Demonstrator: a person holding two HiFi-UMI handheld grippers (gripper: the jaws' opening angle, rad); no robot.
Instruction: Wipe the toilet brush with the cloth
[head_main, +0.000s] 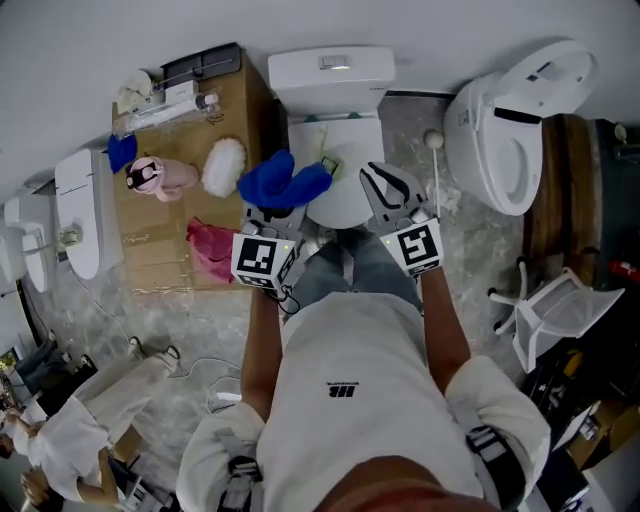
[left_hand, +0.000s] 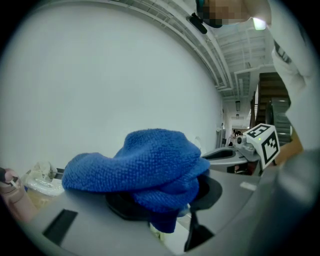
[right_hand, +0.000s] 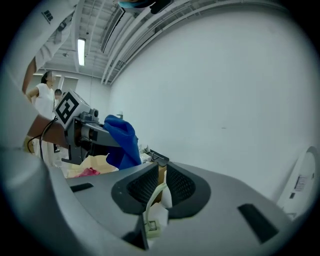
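Cloth, blue, sits clamped in left gripper; right gripper jaws stand narrowly apart, empty.

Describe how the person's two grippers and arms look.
The left gripper and the right gripper look alike: grey bodies, two tapering jaws lined with black ribbed pads, and a white cube with black square markers. A thin black cable hangs at the left one. The person wears a white short-sleeved shirt.
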